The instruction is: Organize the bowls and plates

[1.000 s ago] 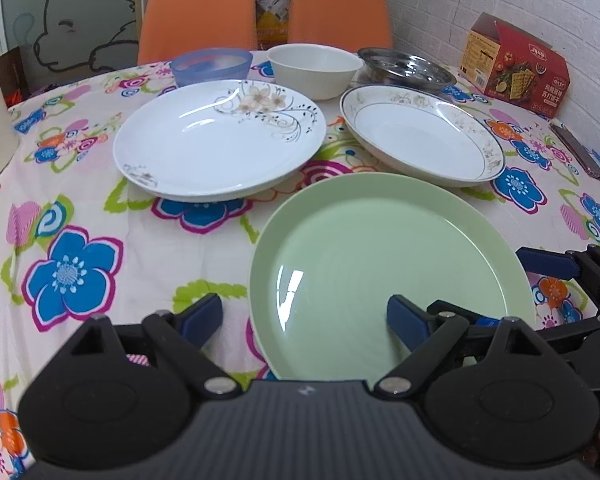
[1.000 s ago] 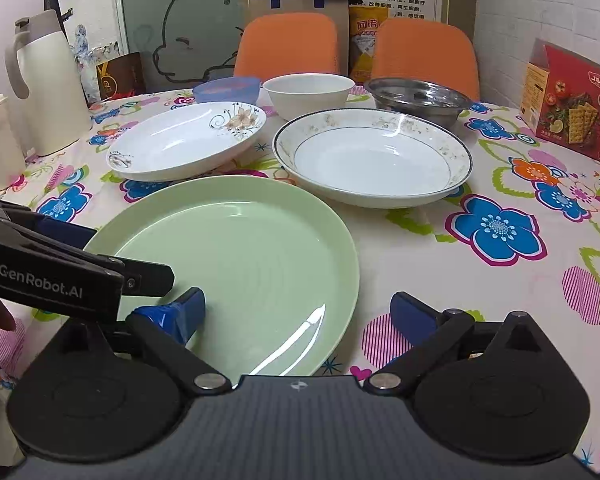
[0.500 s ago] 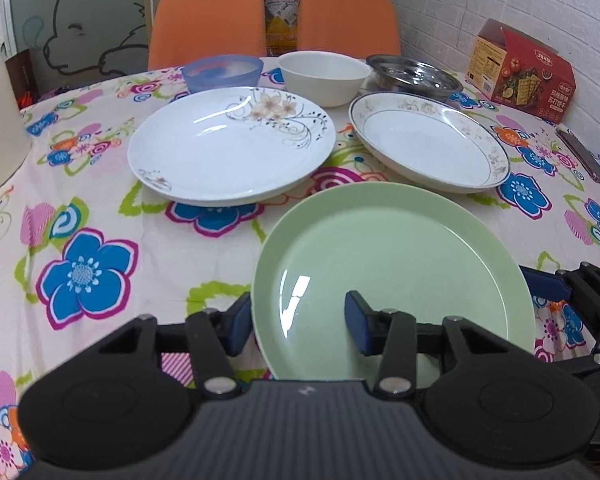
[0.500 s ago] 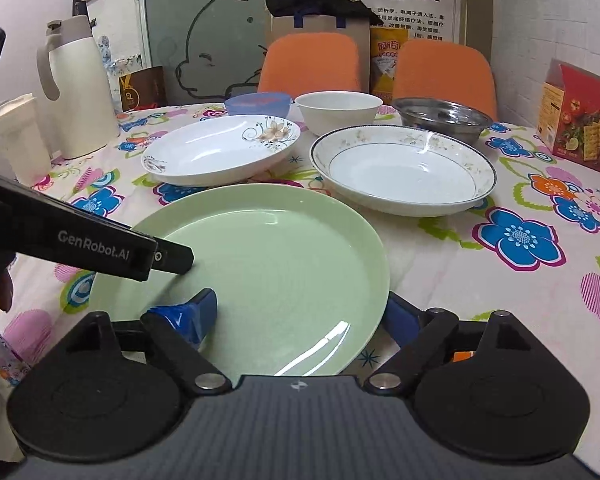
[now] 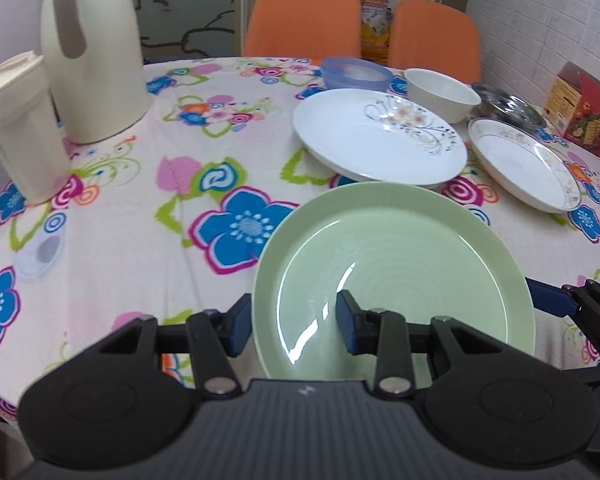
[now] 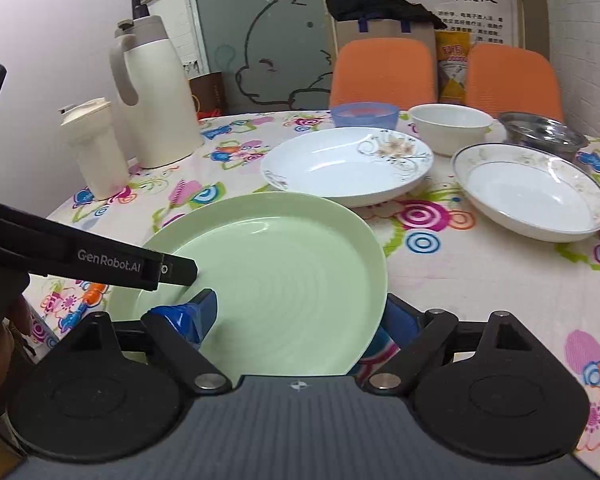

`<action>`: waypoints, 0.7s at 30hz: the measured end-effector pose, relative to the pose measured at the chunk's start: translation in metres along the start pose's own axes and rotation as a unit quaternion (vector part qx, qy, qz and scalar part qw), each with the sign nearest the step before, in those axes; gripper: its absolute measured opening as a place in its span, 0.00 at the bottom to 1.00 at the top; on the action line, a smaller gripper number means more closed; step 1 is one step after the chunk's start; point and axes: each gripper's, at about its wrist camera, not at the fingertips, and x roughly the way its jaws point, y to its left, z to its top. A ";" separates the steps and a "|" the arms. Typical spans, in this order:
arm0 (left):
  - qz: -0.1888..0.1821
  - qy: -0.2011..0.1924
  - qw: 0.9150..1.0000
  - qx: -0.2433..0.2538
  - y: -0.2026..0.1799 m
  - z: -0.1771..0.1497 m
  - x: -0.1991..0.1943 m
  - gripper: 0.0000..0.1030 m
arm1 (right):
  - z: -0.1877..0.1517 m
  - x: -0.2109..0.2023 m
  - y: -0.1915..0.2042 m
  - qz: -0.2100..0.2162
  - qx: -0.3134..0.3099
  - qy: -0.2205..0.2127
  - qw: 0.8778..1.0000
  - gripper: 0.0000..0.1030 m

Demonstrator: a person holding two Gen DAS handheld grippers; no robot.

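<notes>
A pale green plate (image 5: 400,264) (image 6: 280,264) hangs just above the flowered cloth. My left gripper (image 5: 294,324) is shut on its left rim, one finger outside the wall and one inside. My right gripper (image 6: 300,316) stands open across the right rim, with its left finger over the plate and its right finger tucked under the edge. Behind lie a white floral plate (image 5: 380,136) (image 6: 340,164) and a gold-rimmed plate (image 5: 524,160) (image 6: 532,192). Farther back stand a blue bowl (image 6: 364,114), a white bowl (image 6: 450,124) and a steel bowl (image 6: 544,128).
A cream thermos (image 5: 96,52) and a beige lidded cup (image 5: 16,120) stand at the table's left. A small white cap (image 5: 40,256) lies near the left edge. A red box (image 5: 588,116) sits at the right. Two orange chairs (image 6: 384,72) stand behind the table.
My left gripper's fingers have come together on the green plate's rim. Both grippers and the plate have risen and swung left, so the thermos shows. The plate's far rim now overlaps the floral plate.
</notes>
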 end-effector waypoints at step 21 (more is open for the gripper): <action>-0.019 -0.003 1.000 0.005 -0.008 0.011 0.026 0.32 | 0.002 0.013 -0.009 -0.030 0.002 0.026 0.999 0.75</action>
